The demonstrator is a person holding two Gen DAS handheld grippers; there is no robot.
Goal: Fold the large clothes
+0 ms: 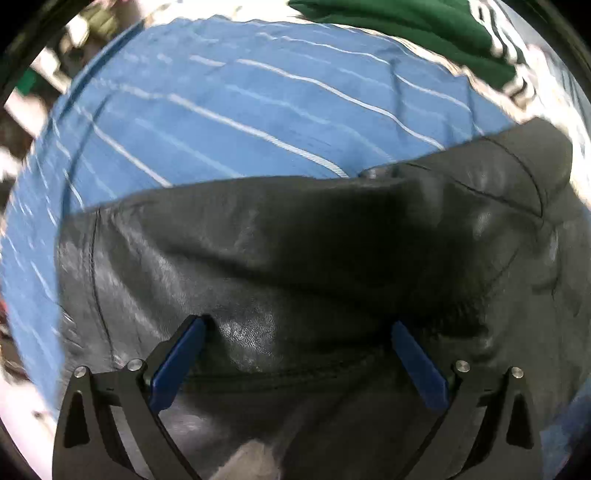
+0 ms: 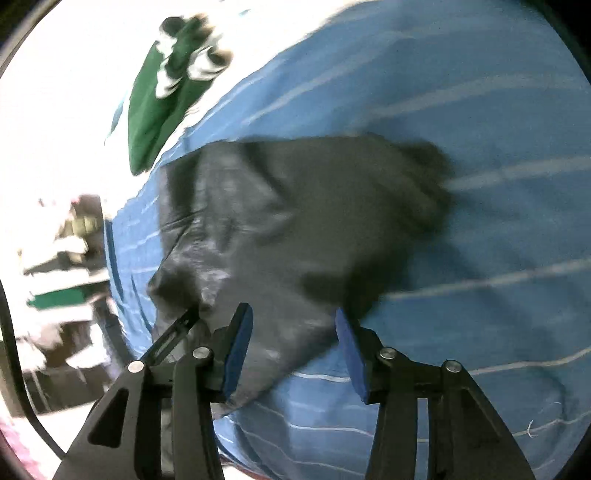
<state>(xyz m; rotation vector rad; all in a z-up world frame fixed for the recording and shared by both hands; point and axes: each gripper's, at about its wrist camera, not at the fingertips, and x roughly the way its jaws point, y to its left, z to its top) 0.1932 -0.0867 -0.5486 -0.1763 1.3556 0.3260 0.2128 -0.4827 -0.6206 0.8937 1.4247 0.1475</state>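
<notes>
We log a black leather-look garment (image 1: 295,251) lying on a blue sheet with thin white stripes (image 1: 229,110). What carries the sheet we cannot tell; it reads as a bed or a covered surface.

Left wrist view: the left hand-held gripper (image 1: 297,328) has its blue-padded fingers (image 1: 177,365) spread wide apart, nothing pinched between them. The garment fills the space between and beyond the fingers; a seam runs across just ahead of the pads, and the material shows glossy creases. The garment's far edge crosses the sheet roughly mid-frame, with a folded flap rising toward the right.

Right wrist view: the right hand-held gripper (image 2: 293,314) is also apart, fingers (image 2: 238,350) separated with the near corner of the garment (image 2: 288,229) lying between them. We cannot tell whether the pads touch the material. The garment sits toward the left edge of the sheet (image 2: 480,314), bunched and wrinkled, its right part blurred.

A green garment with white lettering (image 1: 413,26) lies beyond the far edge of the sheet, apart from the black one; it is also in the right wrist view (image 2: 155,110). Both views are motion-blurred at the periphery; the background clutter left of the sheet is unreadable.
</notes>
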